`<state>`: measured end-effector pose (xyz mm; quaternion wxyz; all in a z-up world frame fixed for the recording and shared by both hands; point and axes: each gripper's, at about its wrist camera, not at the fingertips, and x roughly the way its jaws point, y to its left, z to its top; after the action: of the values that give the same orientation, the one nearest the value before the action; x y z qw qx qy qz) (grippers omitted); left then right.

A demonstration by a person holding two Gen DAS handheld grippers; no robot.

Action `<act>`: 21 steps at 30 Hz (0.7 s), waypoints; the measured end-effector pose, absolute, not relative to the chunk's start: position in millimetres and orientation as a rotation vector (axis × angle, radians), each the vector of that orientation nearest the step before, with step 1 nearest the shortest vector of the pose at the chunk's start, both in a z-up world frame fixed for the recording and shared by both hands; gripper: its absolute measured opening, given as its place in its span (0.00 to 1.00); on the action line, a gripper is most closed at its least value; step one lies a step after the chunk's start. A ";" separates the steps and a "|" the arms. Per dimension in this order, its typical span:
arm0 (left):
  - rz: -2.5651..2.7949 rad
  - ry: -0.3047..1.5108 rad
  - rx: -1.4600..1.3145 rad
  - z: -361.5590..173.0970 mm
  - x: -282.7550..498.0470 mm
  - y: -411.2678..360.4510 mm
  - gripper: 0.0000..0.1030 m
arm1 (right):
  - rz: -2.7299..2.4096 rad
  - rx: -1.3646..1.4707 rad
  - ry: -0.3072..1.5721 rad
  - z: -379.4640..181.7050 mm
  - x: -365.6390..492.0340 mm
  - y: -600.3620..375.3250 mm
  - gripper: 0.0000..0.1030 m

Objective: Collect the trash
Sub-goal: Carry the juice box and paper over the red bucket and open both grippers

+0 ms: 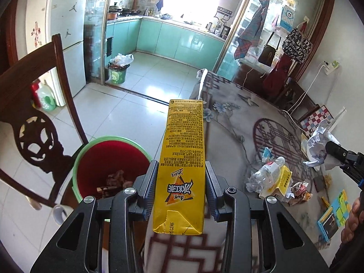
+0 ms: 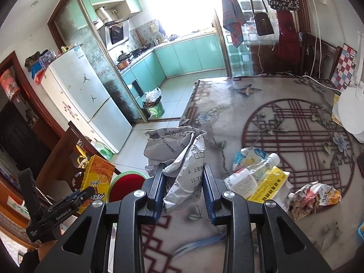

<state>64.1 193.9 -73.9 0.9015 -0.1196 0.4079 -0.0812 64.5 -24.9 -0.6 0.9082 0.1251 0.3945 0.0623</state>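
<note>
Clamping yellow carton (image 1: 182,159), left gripper (image 1: 182,182); right gripper (image 2: 183,182) clamps crumpled paper (image 2: 179,159).

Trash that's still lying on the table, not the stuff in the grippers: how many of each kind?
Crushed clear plastic bottle: 1
Flattened yellow box: 1
Crumpled snack wrapper: 1
Blue-and-white packet: 1
Total: 4, as far as the pile shows.

Open above bin (image 1: 109,157); hemmed by chair (image 1: 34,122) on left, table edge (image 1: 204,84) on right.
</note>
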 end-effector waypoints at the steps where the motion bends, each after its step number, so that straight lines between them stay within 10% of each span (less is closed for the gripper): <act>1: -0.163 0.845 -0.249 -75.0 65.7 199.1 0.36 | 0.134 0.255 0.818 -2.3 68.3 -18.2 0.27; 21: -0.020 0.921 -0.311 -117.8 96.4 282.4 0.27 | 0.345 0.195 1.014 -88.8 142.5 116.2 0.27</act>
<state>96.4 282.4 -117.8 0.8841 -0.1494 0.4426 -0.0095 142.5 116.2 -88.8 0.8554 0.0926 0.4824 0.1642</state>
